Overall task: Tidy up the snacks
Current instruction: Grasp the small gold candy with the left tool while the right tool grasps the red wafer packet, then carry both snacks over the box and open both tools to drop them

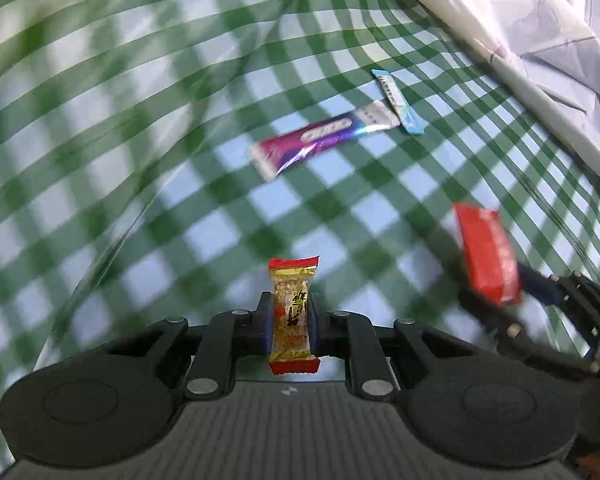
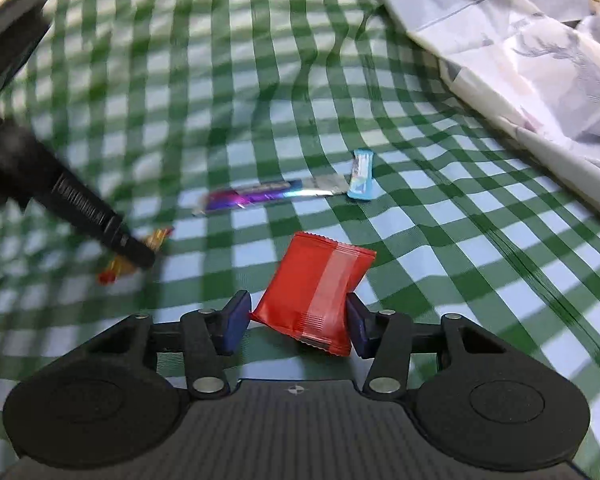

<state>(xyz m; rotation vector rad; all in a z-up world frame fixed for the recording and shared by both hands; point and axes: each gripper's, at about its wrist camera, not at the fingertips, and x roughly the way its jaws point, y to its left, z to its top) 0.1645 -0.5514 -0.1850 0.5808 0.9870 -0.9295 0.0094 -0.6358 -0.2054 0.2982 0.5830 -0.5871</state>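
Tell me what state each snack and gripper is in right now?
Left gripper: shut on the gold-and-red wrapped snack bar.
Right gripper: holding the red foil packet.
Long purple foil bar: lying flat, untouched.
Small light-blue wrapped stick: lying flat at the bar's end.

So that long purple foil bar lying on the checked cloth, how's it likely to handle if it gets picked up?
The purple bar is thin and lies flat, so it is probably light and won't roll. Its glossy foil may slip between pads. Gripped at one end, so long a wrapper might sag, and it touches the small blue packet, which could get nudged.
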